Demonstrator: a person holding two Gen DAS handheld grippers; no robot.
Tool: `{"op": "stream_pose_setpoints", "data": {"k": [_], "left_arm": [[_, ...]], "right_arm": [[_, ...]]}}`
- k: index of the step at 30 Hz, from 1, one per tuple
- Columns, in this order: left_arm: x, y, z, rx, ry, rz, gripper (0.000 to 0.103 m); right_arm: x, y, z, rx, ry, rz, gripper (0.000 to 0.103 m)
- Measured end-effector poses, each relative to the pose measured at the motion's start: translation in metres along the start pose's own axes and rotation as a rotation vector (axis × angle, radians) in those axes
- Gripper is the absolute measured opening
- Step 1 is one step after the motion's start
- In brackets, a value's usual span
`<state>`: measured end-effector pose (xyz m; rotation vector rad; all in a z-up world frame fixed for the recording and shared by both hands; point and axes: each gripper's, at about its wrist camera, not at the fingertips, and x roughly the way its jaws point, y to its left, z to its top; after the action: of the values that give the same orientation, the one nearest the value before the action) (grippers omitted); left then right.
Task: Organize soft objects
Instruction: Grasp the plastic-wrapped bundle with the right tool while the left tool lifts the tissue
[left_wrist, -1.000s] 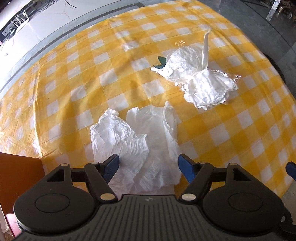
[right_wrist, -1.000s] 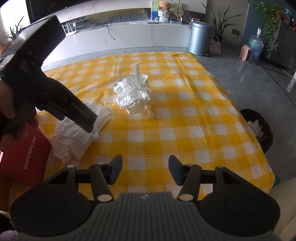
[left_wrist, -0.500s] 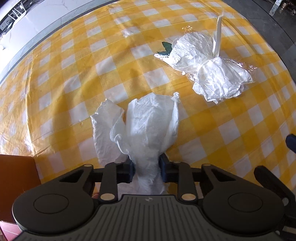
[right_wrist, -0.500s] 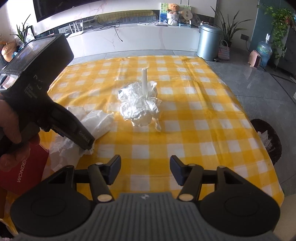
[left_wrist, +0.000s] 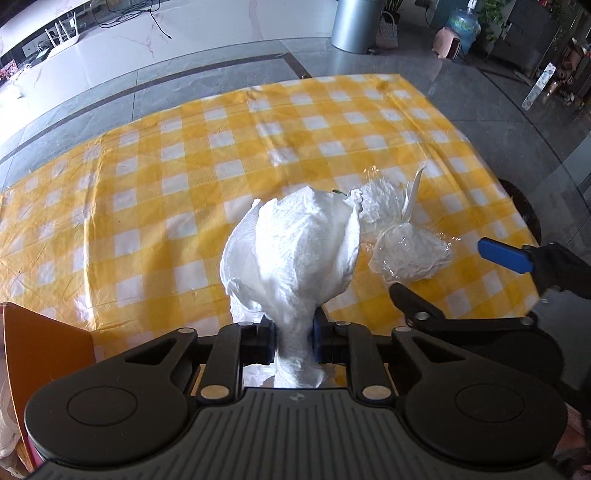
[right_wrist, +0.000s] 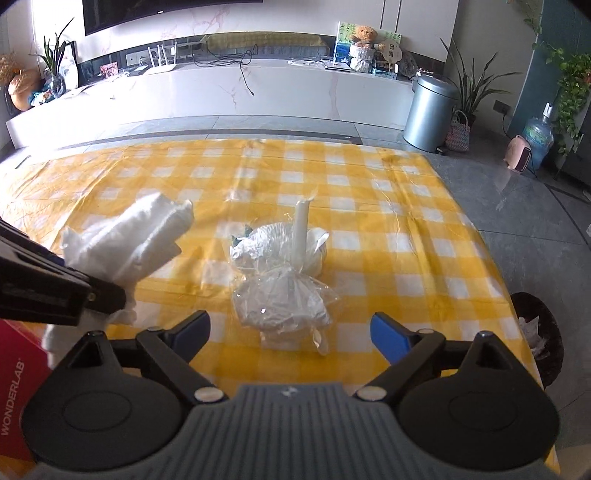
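Note:
My left gripper (left_wrist: 293, 341) is shut on a white crumpled soft sheet (left_wrist: 295, 251) and holds it raised above the yellow checked tablecloth (left_wrist: 166, 192). The sheet also shows at the left of the right wrist view (right_wrist: 129, 240), sticking out of the left gripper (right_wrist: 110, 295). A bundle of white soft items in clear plastic (right_wrist: 284, 291) with an upright white strip lies mid-table, just ahead of my open, empty right gripper (right_wrist: 291, 332). The bundle is also in the left wrist view (left_wrist: 402, 236), beside the right gripper's blue fingertip (left_wrist: 504, 254).
A red box marked WONDERLAB (right_wrist: 18, 373) stands at the table's near left; it shows orange in the left wrist view (left_wrist: 40, 343). A dark bin (right_wrist: 539, 339) sits on the floor off the table's right edge. A metal bin (right_wrist: 428, 110) stands far back.
My left gripper closed on the white sheet and lifted it off the table. My right gripper moved forward toward the plastic-wrapped bundle and opened wider.

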<state>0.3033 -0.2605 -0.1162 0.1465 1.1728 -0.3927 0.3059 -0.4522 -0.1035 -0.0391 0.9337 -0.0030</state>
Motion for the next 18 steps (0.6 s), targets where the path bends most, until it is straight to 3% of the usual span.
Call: {"op": "stream_pose_setpoints", "data": {"k": [10,18], "left_arm": [[-0.011,0.006,-0.003,0.003,-0.021,-0.040,0.021],[-0.020,0.011,-0.009,-0.011,-0.031,-0.054,0.021]], "right_arm": [[0.035,0.011,0.014,-0.018,0.072,-0.060,0.075],[0.032,0.010,0.013,0.021,0.097,-0.037,0.027]]}}
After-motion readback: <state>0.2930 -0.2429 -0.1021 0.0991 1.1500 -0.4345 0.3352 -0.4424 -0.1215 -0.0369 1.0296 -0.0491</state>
